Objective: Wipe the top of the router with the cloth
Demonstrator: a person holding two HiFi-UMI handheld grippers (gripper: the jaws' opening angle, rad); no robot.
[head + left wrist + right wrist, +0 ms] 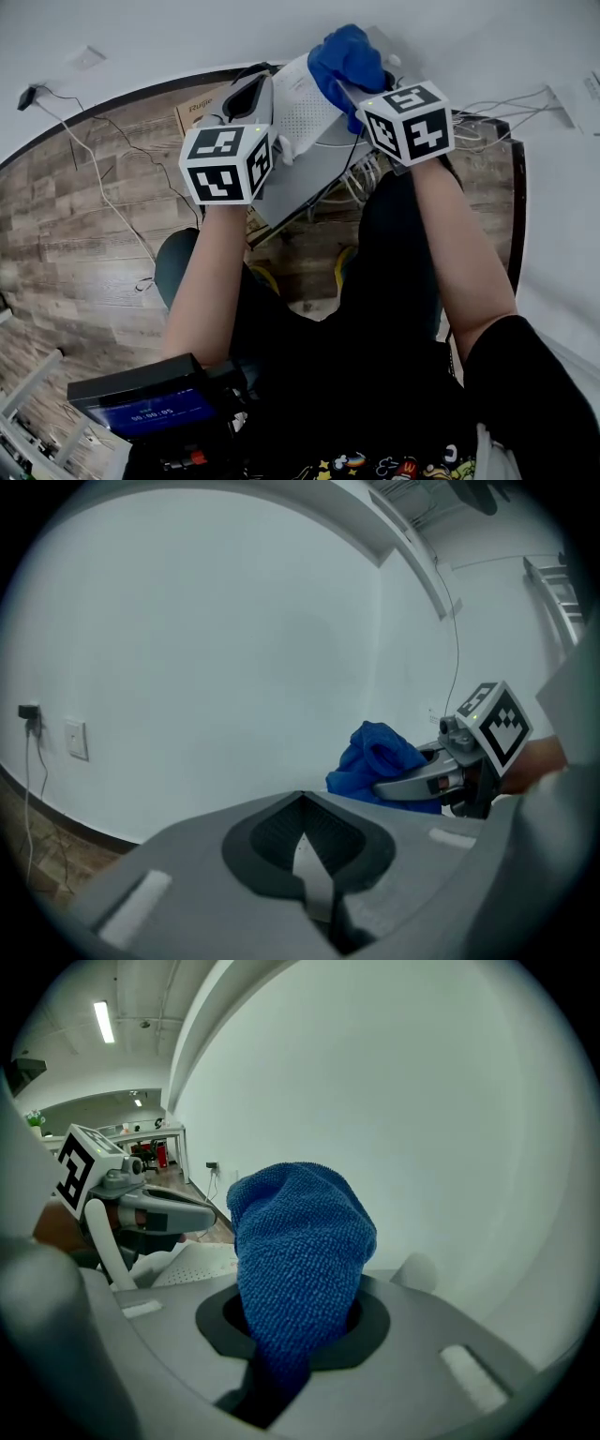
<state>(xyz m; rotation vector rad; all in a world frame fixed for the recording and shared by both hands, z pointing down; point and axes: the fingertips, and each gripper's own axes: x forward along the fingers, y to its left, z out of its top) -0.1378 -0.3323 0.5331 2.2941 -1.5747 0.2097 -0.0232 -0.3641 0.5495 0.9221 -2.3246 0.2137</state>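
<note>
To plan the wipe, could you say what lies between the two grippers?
The white router, seen in the head view, with the blue cloth in the right gripper at its far edge.

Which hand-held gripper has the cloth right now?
The right hand-held gripper: the blue cloth is bunched between its jaws. The left hand-held gripper has no cloth; its jaws pinch only a thin pale strip.

Even, soft indoor light; fisheye-dark corners; near gripper bodies blurred.
</note>
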